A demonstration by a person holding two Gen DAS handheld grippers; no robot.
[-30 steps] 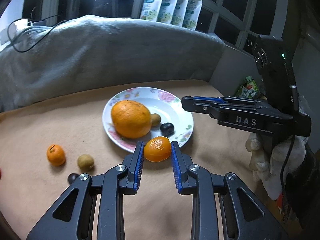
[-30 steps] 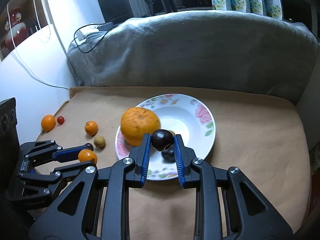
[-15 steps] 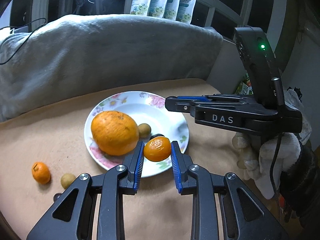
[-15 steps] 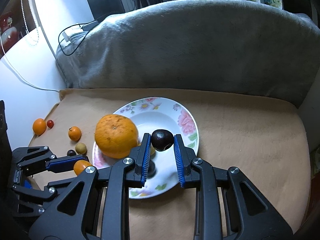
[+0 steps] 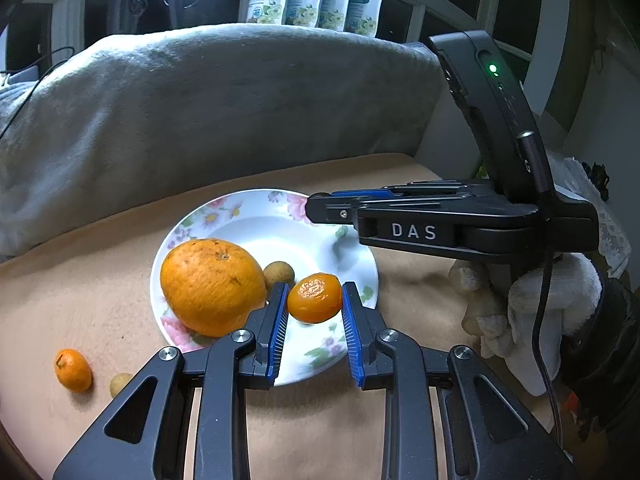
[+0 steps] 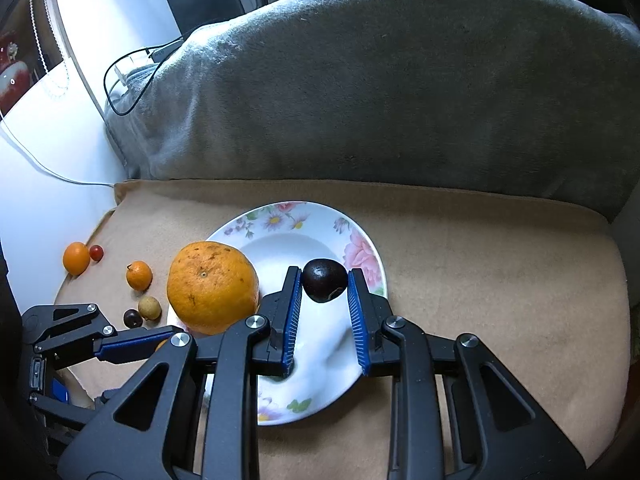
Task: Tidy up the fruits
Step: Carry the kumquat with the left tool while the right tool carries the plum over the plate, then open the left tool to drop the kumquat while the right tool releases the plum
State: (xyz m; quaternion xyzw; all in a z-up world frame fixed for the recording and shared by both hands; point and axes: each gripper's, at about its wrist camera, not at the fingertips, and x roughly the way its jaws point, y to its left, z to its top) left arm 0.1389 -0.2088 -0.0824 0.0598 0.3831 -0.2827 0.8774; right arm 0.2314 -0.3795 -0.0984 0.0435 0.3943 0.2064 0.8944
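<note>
Placement step: left hand-held gripper grips small orange, right hand-held gripper grips dark fruit, both over plate; next, lower and release.

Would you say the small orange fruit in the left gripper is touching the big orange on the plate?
Apart. The left wrist view shows the left gripper's blue-padded finger standing between the small orange fruit and the big orange, which rests on the plate.

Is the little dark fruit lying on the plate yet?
Not yet. The dark fruit is pinched in the right tool, above the flowered plate.
</note>
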